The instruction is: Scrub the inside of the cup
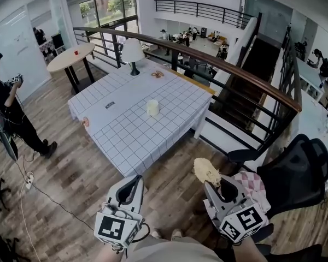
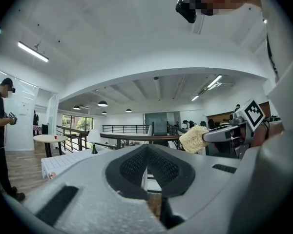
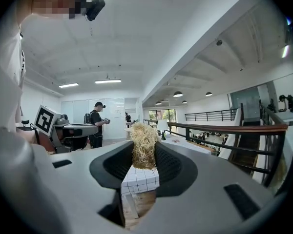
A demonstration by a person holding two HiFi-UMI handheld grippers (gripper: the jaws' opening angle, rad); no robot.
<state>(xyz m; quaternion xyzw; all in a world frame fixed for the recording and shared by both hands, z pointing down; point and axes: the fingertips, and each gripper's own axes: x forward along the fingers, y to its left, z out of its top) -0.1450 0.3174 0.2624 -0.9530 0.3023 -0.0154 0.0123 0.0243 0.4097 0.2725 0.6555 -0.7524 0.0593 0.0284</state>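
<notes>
The right gripper's [image 3: 144,152] jaws pinch a tuft of pale, straw-like scrubber [image 3: 144,144] between their black pads; the fibres stand up above the pads and bulge past the tips; in the head view the scrubber [image 1: 207,172] sticks out ahead of the right gripper [image 1: 215,183], low at the right. The left gripper's [image 2: 146,152] jaws are pressed together with nothing between them; in the head view the left gripper [image 1: 136,180] is level with the other and well apart from it, both pointing toward the table [image 1: 126,135]. From the left gripper view the right gripper [image 2: 229,131] shows at the right with the scrubber [image 2: 194,138] at its tip.

The cup [image 1: 152,107], cream-coloured and upright, stands near the middle of the table, well ahead of both grippers and touched by neither; the table wears a white cloth with a dark grid. A lamp [image 1: 132,52] with a white shade stands at the far end of the table; beyond it a round table [image 1: 71,56] carries a small red thing. A dark railing [image 1: 246,78] with a wooden top rail runs along the right of the table; a black office chair [image 1: 295,173] is just beside the right gripper. A person [image 1: 5,113] in dark clothes stands at the far left on the wooden floor [image 1: 71,168].
</notes>
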